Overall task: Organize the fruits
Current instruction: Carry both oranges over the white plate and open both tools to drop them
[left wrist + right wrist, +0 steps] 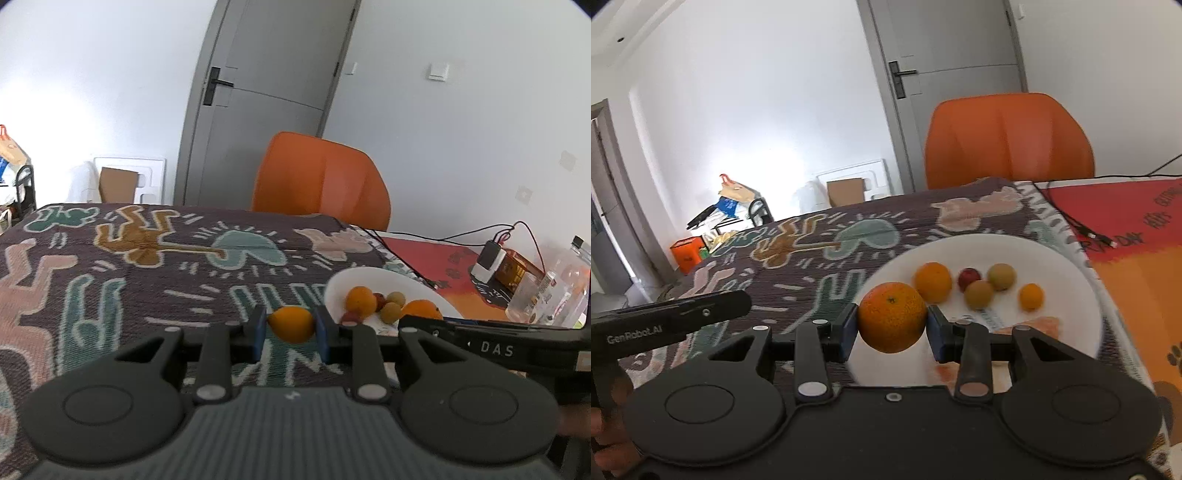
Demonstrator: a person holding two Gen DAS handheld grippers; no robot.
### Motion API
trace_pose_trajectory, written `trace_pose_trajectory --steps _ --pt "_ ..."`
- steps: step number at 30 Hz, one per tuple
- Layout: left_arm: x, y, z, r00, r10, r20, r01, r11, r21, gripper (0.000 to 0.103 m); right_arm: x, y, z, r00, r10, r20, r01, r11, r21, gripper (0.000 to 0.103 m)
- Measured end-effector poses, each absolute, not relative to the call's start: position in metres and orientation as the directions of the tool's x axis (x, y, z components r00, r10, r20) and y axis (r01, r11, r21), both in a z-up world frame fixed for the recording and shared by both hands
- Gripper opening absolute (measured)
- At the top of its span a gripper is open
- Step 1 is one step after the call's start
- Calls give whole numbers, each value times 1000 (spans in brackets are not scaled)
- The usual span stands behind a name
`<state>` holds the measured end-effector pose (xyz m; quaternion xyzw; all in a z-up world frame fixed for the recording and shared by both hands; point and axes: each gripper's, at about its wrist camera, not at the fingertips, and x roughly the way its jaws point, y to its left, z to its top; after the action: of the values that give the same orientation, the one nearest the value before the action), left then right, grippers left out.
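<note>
Patterned cloth below; left fingers pinch small orange, right fingers clamp big orange.

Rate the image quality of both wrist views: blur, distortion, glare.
Left wrist view: strong fisheye bend in the door, dark corners, the plate and its fruit smeared, the held lemon fairly sharp. Right wrist view: same bending, a blown-out glare patch on the wall, the plate and mat edges blurred, the held orange crisp.
</note>
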<state>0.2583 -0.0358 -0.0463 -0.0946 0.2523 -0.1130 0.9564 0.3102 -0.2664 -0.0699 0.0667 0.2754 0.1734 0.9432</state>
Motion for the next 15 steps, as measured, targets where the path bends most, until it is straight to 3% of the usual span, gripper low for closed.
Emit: trace_pose_trajectory --steps 13,15 --pt "273 -68 -45 831 -297 -470 217 952 -217 26 323 -300 -75 811 305 -499 -221 950 222 38" --pt "275 -73 -45 829 -302 -471 224 950 -216 26 324 -301 -73 823 306 -479 -228 950 214 49"
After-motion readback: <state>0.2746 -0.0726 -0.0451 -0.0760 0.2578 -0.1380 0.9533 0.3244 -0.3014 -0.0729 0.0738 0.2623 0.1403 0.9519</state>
